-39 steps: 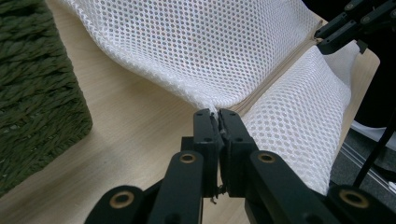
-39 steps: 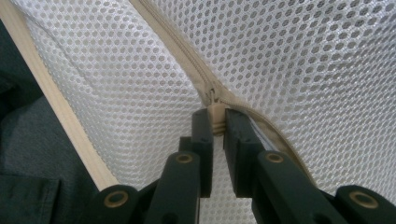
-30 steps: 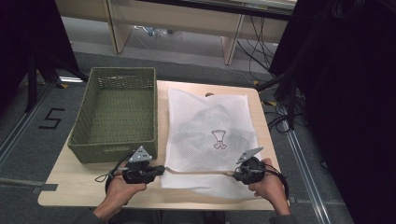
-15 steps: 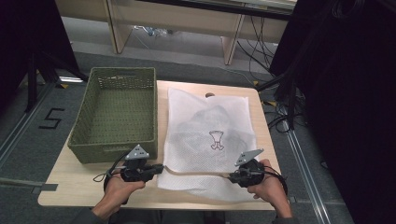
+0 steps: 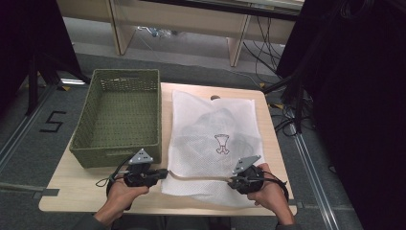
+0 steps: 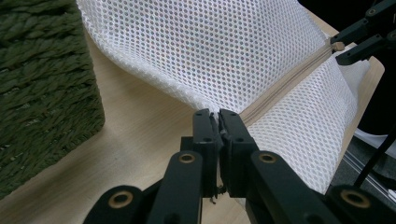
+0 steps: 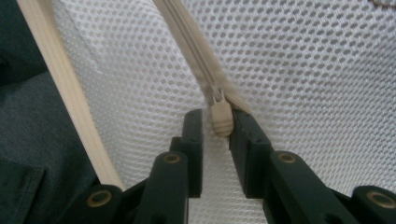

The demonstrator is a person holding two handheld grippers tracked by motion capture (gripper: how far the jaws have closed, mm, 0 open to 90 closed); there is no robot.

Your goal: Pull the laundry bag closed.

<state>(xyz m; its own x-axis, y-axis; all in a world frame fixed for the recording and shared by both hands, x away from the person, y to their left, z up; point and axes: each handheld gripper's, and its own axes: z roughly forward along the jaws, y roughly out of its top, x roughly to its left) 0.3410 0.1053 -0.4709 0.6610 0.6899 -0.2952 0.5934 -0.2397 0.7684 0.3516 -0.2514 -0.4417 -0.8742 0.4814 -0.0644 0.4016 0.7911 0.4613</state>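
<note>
A white mesh laundry bag lies flat on the wooden table, a dark garment showing through it. Its beige zipper runs along the near edge between both grippers. My left gripper is shut on the bag's left end beside the zipper; the left gripper view shows its jaws pinching the mesh. My right gripper is at the zipper's right end. Its jaws have just been opening and the zipper pull sits loose between them, a gap at the left pad.
A green woven basket, with nothing in it, stands on the left part of the table, close to my left gripper; its wall shows at the left of the left gripper view. Beyond the table are a desk, cables and grey floor.
My right gripper has shifted a little left and toward the near edge. The left gripper has stayed put on the bag.
</note>
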